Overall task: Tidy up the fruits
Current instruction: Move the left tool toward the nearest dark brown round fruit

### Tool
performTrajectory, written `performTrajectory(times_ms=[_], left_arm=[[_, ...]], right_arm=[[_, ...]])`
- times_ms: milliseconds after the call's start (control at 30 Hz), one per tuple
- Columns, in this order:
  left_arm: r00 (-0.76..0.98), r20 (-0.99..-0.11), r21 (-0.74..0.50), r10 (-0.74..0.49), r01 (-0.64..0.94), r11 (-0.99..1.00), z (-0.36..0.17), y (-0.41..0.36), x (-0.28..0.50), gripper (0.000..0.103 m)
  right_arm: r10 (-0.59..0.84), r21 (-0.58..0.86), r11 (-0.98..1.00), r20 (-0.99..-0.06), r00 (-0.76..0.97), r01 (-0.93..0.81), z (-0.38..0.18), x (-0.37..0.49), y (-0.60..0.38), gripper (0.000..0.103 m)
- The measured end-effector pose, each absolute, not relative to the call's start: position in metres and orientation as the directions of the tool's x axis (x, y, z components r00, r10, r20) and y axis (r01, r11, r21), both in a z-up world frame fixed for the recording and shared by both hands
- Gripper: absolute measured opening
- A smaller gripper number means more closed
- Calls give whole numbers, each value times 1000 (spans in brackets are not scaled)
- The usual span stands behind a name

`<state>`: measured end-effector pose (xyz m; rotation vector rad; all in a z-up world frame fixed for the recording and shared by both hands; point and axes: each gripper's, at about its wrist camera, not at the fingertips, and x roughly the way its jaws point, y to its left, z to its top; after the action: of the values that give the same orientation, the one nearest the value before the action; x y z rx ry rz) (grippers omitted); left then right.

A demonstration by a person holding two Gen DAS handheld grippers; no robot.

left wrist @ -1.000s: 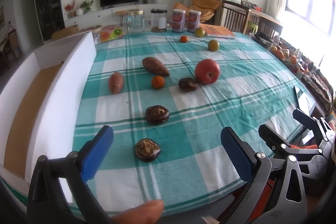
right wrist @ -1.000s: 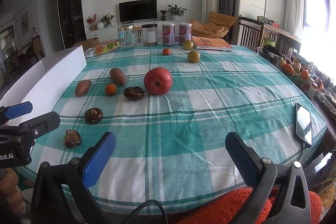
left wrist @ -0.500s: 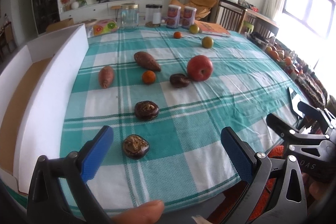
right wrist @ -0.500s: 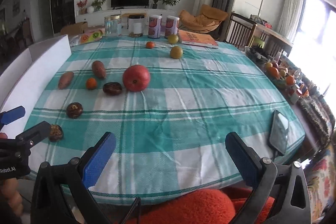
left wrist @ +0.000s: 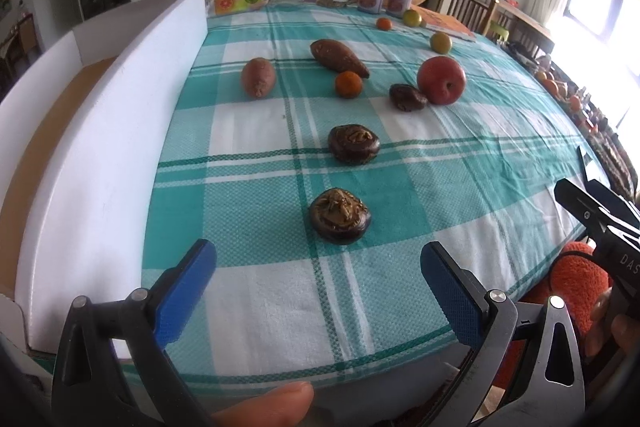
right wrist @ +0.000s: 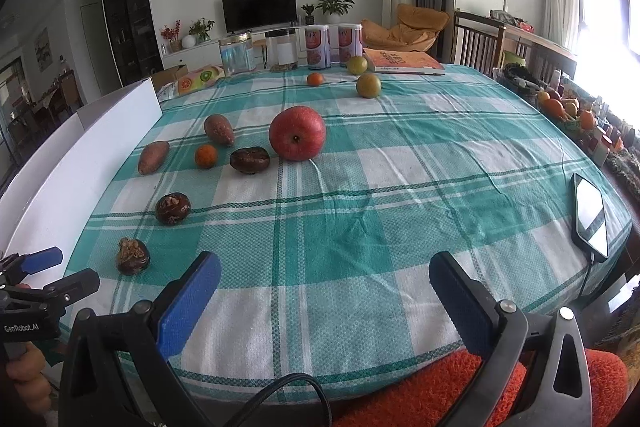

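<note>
Left wrist view carries the deciding relation: the nearest dark brown wrinkled fruit (left wrist: 339,221) lies straight ahead of the left hand-held gripper (left wrist: 318,267), just beyond its blue pads and roughly centred between them. It is squat and roundish, with no clear long axis, so the approach angle looks forgiving. The left hand-held gripper is the nearer one; its jaws stand wide apart and hold nothing. The right hand-held gripper (right wrist: 325,291) is likewise spread and empty, over bare cloth, with that same fruit (right wrist: 133,257) well off to its left.

Largest first: the teal-and-white checked tabletop (left wrist: 440,163) carries everything. One long white cardboard box with a brown floor (left wrist: 100,131) runs along its left edge and is, I judge, where the fruit is to go; nothing shows in the visible part. One big red apple (right wrist: 297,133) sits mid-table. Two reddish-brown sweet potatoes lie near the box, a darker one (right wrist: 219,129) and a paler one (right wrist: 153,157), each with its long axis pointing roughly away from the cameras. Three dark brown wrinkled fruits form a loose line from the apple toward the left hand-held gripper. Two yellow-green round fruits (right wrist: 368,85) and two small orange mandarins (right wrist: 206,156) complete the count. Nothing has been boxed yet.
</note>
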<state>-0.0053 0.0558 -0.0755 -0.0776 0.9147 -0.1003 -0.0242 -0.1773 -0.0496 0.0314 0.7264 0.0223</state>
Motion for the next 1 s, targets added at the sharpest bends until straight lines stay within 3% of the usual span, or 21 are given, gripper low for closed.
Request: performTrajectory(times_ms=[500,767,933,1000], left_arm=[[598,-802,44,-5,67,997,-79,24,7,102],[569,-822,44,-2,66,997,-88,23,12,102],[555,-824,-87,-114,76,993,-98,32,25,102],[557,-824,-78,-104,70,994,-105,33,32,102]], right_arm=[[41,47,999,-656,754,-13,-50,-28,-181,103],[28,15,1000,-656,755,-25,-52,-28,-176,103],[25,8,1000,-660,751,-26,-53,-28,-174,103],[25,8,1000,-660,751,-26,-53,-28,-174,103]])
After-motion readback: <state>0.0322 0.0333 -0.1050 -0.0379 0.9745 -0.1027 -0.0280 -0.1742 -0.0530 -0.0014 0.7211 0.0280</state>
